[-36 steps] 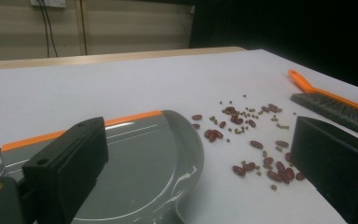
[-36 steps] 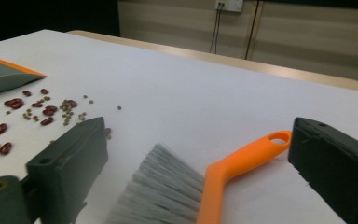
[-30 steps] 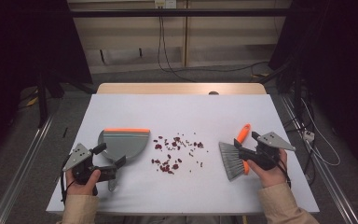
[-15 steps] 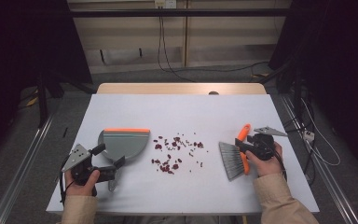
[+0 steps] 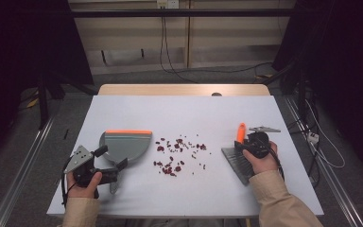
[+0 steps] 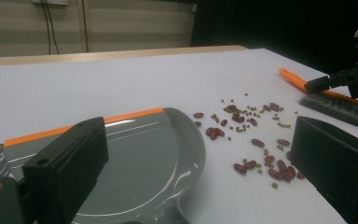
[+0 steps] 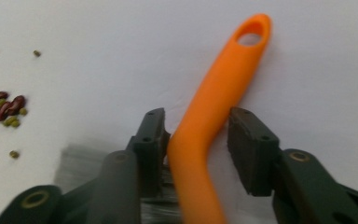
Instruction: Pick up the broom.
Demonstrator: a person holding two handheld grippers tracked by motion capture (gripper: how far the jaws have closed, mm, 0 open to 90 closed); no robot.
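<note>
Grey and flat, the dustpan point(image 5: 123, 144) lies on the white table point(image 5: 189, 109) at about 8 o'clock from the table's middle. It has an orange lip on its far edge, and nothing is inside it. Right at the near edge, the left gripper point(image 5: 111, 172) sits by the pan's handle with its jaws wide apart; I cannot tell if they touch the handle.

At 3 o'clock from the pan, a little pile of red beans point(image 5: 175, 156) and tiny green ones is spread on the table, all of them outside the pan.

Farther toward 3 o'clock lies the brush point(image 5: 238, 158), with grey bristles and an orange handle point(image 7: 214, 121). The right gripper point(image 7: 196, 140) is over it. Its jaws have just been closing with the handle between them. One jaw touches it, and the other is just beside it, not pressing.
</note>
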